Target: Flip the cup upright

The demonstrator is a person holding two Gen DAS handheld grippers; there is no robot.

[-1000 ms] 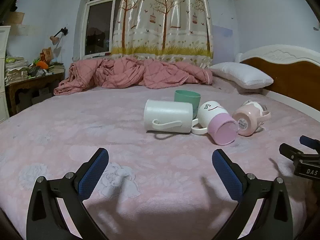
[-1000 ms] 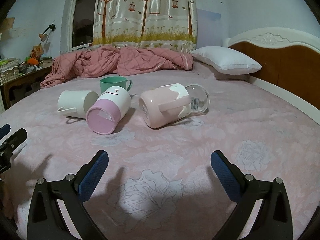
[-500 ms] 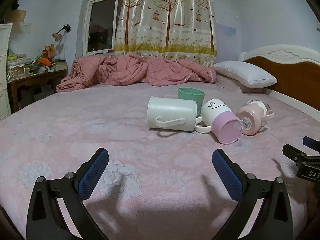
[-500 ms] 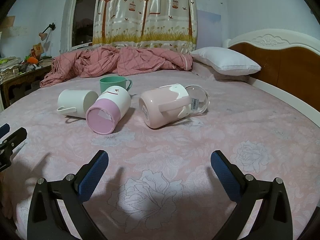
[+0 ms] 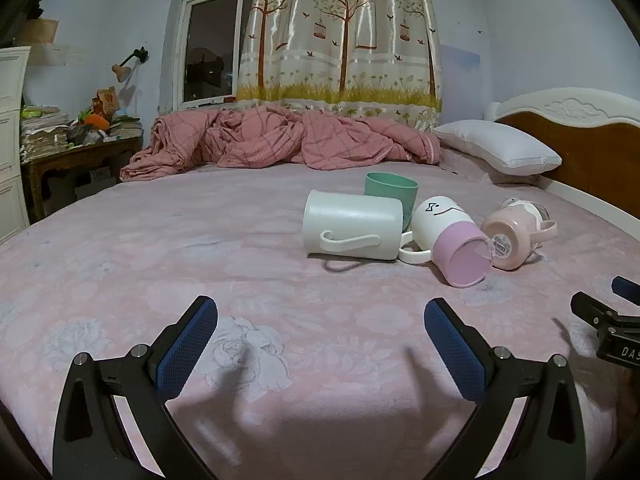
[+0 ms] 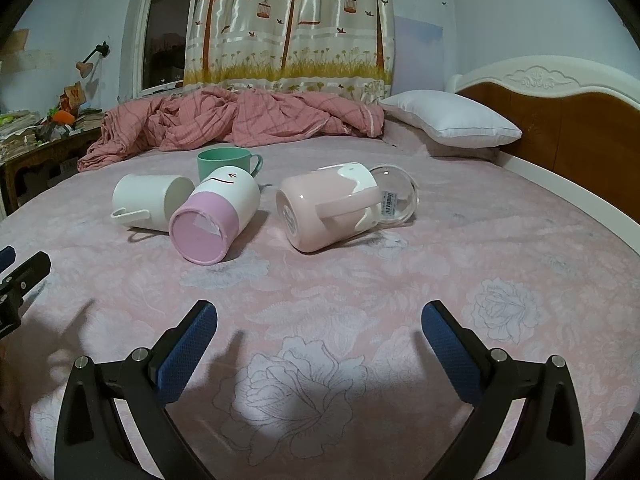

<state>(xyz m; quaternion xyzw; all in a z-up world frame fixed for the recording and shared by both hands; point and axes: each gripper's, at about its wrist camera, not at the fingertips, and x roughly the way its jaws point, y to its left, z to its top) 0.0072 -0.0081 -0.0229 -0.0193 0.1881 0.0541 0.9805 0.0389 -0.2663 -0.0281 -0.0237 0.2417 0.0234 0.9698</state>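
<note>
Three cups lie on their sides on the pink bed: a white mug (image 5: 352, 225) (image 6: 146, 201), a white-and-lilac cup (image 5: 454, 240) (image 6: 216, 216) and a pink-and-white mug (image 5: 516, 232) (image 6: 332, 208) with a clear lid (image 6: 394, 200). A green cup (image 5: 390, 192) (image 6: 226, 162) stands upright behind them. My left gripper (image 5: 320, 328) is open and empty, well short of the white mug. My right gripper (image 6: 319, 328) is open and empty, short of the pink mug. Each gripper's tip shows at the edge of the other view.
A crumpled pink blanket (image 5: 280, 140) lies at the far side of the bed. A white pillow (image 6: 448, 124) and wooden headboard (image 6: 580, 120) are at right. A cluttered side table (image 5: 76, 140) stands at left. A flowered bedsheet (image 6: 360, 320) lies between grippers and cups.
The left gripper's view has tilted up a little and drawn slightly nearer to the cups. The right view is nearly unchanged. Both grippers stay open.
</note>
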